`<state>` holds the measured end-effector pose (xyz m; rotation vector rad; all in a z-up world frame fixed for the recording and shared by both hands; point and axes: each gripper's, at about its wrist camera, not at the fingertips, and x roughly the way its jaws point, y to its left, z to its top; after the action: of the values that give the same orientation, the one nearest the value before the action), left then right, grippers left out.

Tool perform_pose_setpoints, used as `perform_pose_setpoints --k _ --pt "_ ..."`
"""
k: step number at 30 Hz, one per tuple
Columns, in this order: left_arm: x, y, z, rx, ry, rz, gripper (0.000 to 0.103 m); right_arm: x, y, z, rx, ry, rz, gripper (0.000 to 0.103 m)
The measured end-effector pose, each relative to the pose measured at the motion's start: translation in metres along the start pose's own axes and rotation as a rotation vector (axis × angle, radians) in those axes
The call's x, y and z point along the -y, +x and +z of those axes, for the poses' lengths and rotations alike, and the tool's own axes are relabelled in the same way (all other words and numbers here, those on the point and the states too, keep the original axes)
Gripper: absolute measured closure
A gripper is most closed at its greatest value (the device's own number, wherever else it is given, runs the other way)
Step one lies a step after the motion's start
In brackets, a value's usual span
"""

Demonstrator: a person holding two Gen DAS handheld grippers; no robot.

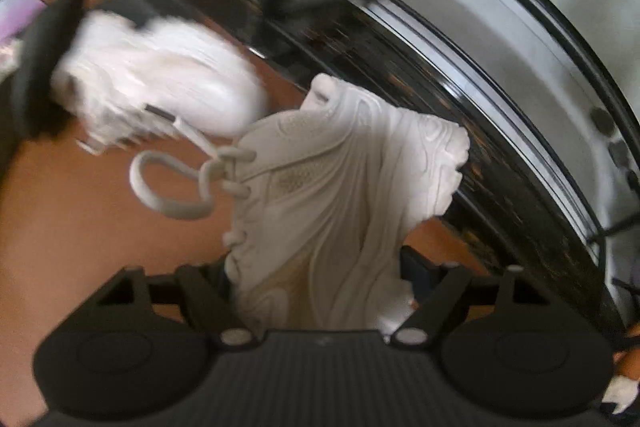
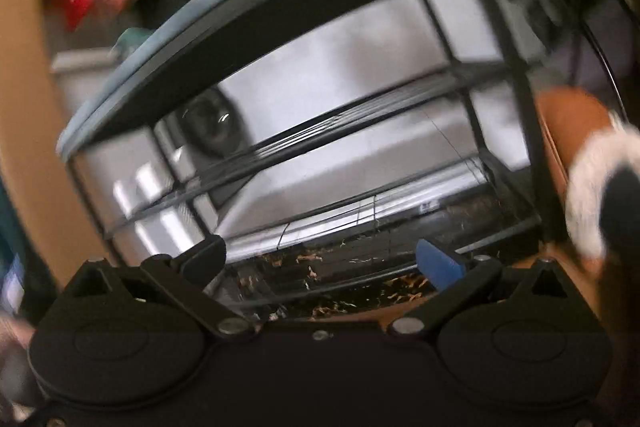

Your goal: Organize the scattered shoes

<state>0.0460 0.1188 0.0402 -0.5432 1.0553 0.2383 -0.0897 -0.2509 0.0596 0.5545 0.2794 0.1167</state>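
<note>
- Two white sneakers appear in the left wrist view, both over a reddish-brown floor (image 1: 80,227).
- Held sneaker (image 1: 332,195): at the frame's centre, sharp, running from the lower centre up toward the centre right; its lace (image 1: 168,183) hangs in a loop to the left.
- Left gripper (image 1: 320,275): at the bottom of the frame, its fingers clamped on the near end of the held sneaker, one on each side.
- Second sneaker (image 1: 160,83): at upper left, blurred, just beside a dark shape at the left edge; whether that shape touches it cannot be told.
- Dark speckled strip (image 1: 400,67): curves from top centre to lower right behind both shoes; pale wall beyond it.
- Right gripper (image 2: 328,263): at the bottom of the right wrist view, fingers apart with nothing between them; one black finger (image 2: 204,255) at left, one blue pad (image 2: 438,263) at right.
- Rack (image 2: 320,147): a black-framed set of shelves fills the centre of the right wrist view, tilted in the frame; the visible tiers look bare, though blur hides detail.
- White blurred object (image 2: 592,187): at the right edge, beside the rack's frame; too smeared to identify.
</note>
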Motion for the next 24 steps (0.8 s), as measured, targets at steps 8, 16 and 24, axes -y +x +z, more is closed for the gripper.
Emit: perform_pose_setpoints --k 8,16,24 --pt "0.066 0.052 -0.090 -0.010 0.168 0.010 0.019 0.017 0.010 -0.002 -0.033 0.055 -0.020 0.000" --pt "0.034 0.035 -0.078 -0.128 0.075 -0.054 0.013 0.013 0.017 -0.008 -0.067 0.029 -0.040 0.000" --pt "-0.010 -0.049 -0.048 0.113 0.113 -0.007 0.004 -0.001 0.032 -0.030 -0.201 -0.078 -0.028 0.000"
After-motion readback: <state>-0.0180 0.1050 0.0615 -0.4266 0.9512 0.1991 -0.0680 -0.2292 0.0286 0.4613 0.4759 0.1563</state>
